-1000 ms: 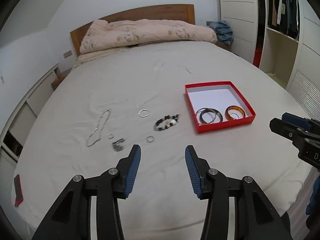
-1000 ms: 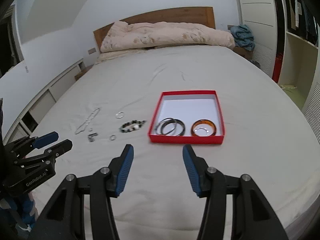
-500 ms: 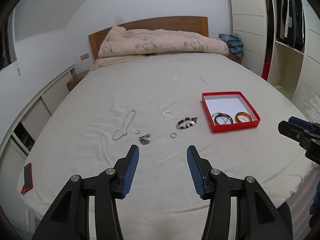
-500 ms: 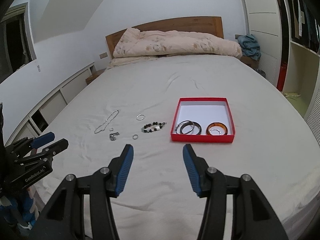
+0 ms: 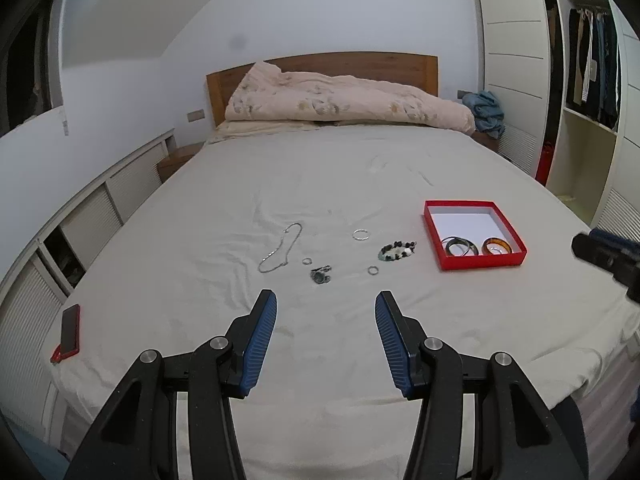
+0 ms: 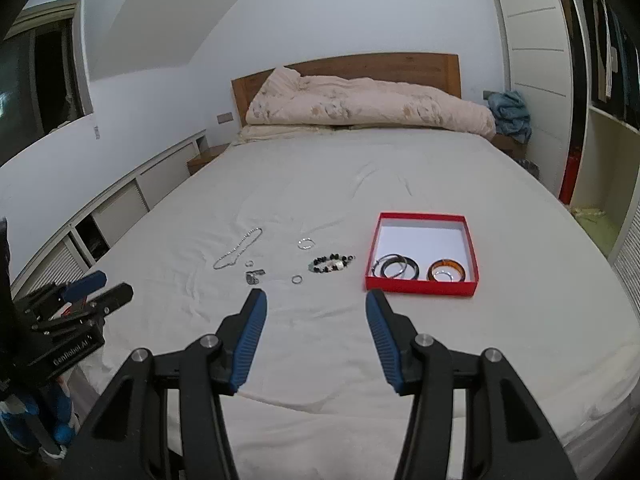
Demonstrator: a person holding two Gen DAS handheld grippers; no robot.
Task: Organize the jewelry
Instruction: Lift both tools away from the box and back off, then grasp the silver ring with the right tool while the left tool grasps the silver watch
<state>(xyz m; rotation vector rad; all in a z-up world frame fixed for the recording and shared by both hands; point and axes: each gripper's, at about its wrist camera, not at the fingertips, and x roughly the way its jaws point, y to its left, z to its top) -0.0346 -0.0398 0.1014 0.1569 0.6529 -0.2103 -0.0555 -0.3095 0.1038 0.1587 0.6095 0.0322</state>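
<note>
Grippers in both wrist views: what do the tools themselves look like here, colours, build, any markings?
Both match: the left tool and right tool have matte black angular arms, silver round pivot bolts and blue ribbed pads on the finger insides. In the right wrist view, the left tool's body carries white "GenRobot.AI" lettering. No cables or sleeves are visible.

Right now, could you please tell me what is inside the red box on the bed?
The red box holds dark bangles overlapping at its near left and an amber bangle around a small silver ring. The white floor behind is bare; the near wall hides nothing obvious.
</note>
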